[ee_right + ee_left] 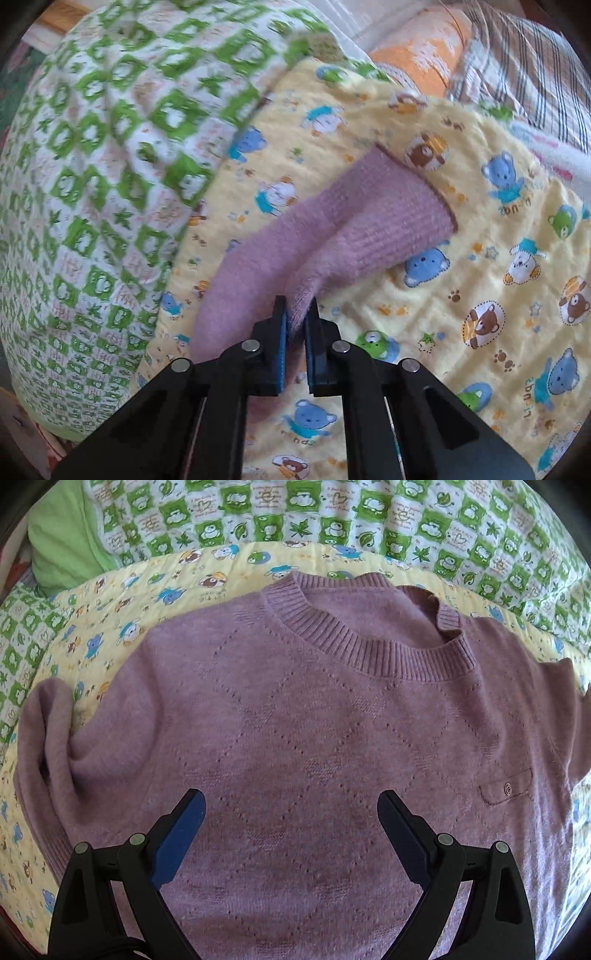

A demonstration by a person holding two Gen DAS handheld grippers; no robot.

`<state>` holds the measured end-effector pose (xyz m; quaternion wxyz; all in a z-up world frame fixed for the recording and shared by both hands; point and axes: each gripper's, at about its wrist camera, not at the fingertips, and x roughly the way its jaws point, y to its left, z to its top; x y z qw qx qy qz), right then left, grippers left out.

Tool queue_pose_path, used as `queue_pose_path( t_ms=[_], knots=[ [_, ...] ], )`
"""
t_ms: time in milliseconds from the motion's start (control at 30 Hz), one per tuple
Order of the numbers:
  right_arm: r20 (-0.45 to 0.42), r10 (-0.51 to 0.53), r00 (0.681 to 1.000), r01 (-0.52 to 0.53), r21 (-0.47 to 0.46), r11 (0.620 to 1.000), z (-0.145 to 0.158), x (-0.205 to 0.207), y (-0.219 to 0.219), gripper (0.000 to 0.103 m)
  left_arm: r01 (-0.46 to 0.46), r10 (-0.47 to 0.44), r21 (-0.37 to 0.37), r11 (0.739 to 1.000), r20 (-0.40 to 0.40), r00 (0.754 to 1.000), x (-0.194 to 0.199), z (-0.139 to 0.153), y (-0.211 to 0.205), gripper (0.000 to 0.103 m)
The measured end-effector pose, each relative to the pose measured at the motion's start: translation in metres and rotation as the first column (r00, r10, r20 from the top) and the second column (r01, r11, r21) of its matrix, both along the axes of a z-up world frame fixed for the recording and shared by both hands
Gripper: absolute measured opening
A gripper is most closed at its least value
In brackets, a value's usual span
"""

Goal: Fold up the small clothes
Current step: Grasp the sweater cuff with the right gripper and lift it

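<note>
Lying flat on the yellow bear blanket (pixel 110 602), the purple sweater (pixel 295 738) runs off the bottom of the left view, hem hidden. The left gripper (pixel 291 812) hovers spread wide over its chest. The right gripper (pixel 295 321) pinches the sleeve (pixel 332 236) near its ribbed cuff (blanket lettering too blurry to read). The green checked quilt (pixel 92 184) is smeared too.

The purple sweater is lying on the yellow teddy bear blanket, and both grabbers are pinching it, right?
Not quite. The purple sweater does lie on the yellow teddy bear blanket, but only the right gripper pinches it, shut on the sleeve in the right wrist view. The left wrist view shows the left gripper open above the sweater's front, holding nothing.
</note>
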<state>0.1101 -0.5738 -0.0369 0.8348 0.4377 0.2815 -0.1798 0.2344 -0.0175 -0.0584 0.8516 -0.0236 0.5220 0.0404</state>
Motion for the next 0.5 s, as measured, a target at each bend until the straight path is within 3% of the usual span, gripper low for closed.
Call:
queue_pose_path(
  t_ms=[133,267,333,367,400,433,467,500],
  knots=[
    [0.12,0.173,0.978,-0.152,-0.169,0.974,0.067,-0.005,0.063,0.009,-0.015,0.016,-0.038,0.999,0.016,1.0,-0.011,0.009,0.012,0.095],
    [0.146,0.436,0.888,-0.377,-0.311,0.872,0.113,0.004,0.175,0.009,-0.042,0.046,-0.086,0.995,0.038,0.998,-0.029,0.024,0.031,0.095],
    [0.12,0.56,0.82,-0.492,-0.352,0.796,0.118,0.012,0.238,0.011,-0.056,0.06,-0.103,0.993,0.035,0.998,-0.038,0.029,0.04,0.095],
    [0.092,0.635,0.767,-0.568,-0.362,0.739,0.115,0.018,0.276,0.013,-0.061,0.066,-0.111,0.992,0.036,0.997,-0.04,0.03,0.043,0.095],
    [0.054,0.704,0.709,-0.642,-0.365,0.674,0.105,0.023,0.308,0.016,-0.068,0.072,-0.119,0.991,0.032,0.997,-0.042,0.031,0.048,0.095],
    [0.007,0.778,0.628,-0.728,-0.346,0.591,0.093,0.027,0.343,0.03,-0.072,0.076,-0.129,0.989,0.029,0.997,-0.044,0.03,0.052,0.095],
    [-0.018,0.826,0.563,-0.789,-0.311,0.53,0.082,0.03,0.371,0.042,-0.072,0.075,-0.143,0.987,0.019,0.997,-0.045,0.029,0.054,0.095],
    [-0.014,0.86,0.509,-0.83,-0.271,0.487,0.069,0.028,0.392,0.045,-0.068,0.071,-0.162,0.984,0.008,0.997,-0.045,0.027,0.056,0.095]
  ],
)
